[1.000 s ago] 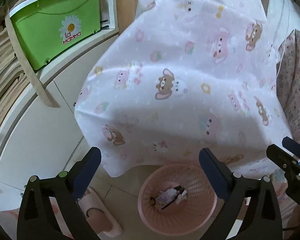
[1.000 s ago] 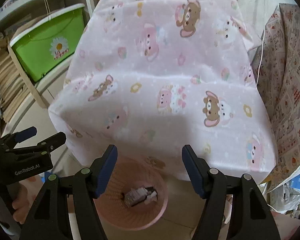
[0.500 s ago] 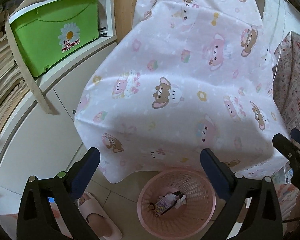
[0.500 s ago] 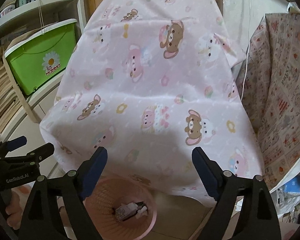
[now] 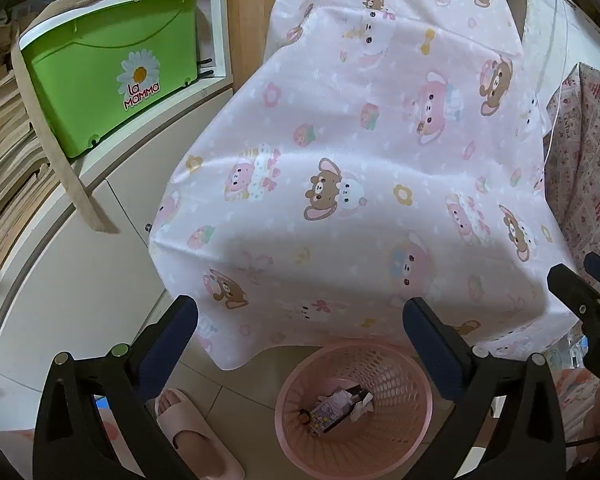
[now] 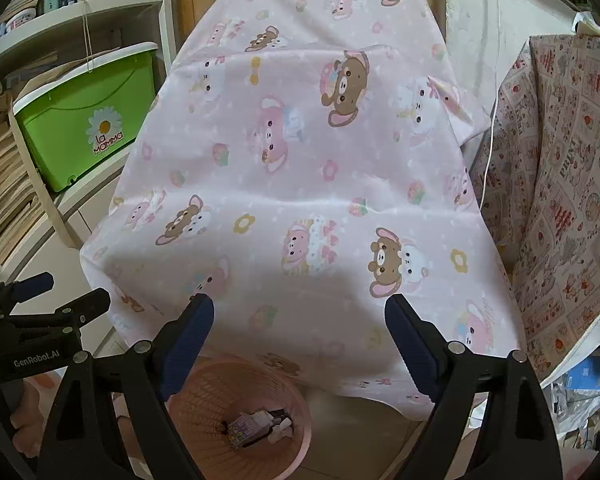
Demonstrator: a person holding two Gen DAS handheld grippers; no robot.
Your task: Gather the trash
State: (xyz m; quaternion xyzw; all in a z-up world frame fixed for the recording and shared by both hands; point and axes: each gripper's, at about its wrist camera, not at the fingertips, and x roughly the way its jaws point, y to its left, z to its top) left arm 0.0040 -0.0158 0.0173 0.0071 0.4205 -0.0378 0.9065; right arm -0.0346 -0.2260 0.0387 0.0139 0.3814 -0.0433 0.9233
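Both the left gripper point(image 5: 300, 322) and right gripper point(image 6: 300, 322) hang with jaws spread wide and empty over the pink mesh wastebasket point(image 5: 404, 376), wrappers point(image 5: 338, 406) already in its bottom; honestly the risk I see is the tablecloth point(image 5: 360, 200) hem draping the rim, so a drop could snag it. Beyond that: tiled floor point(image 5: 256, 384), a slipper point(image 5: 192, 432), green La Mamma bin point(image 5: 100, 80) shelved.

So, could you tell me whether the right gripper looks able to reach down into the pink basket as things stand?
Probably yes. The right gripper is open and empty above the pink basket, whose mouth is mostly uncovered; only the tablecloth's hem overhangs the far rim.
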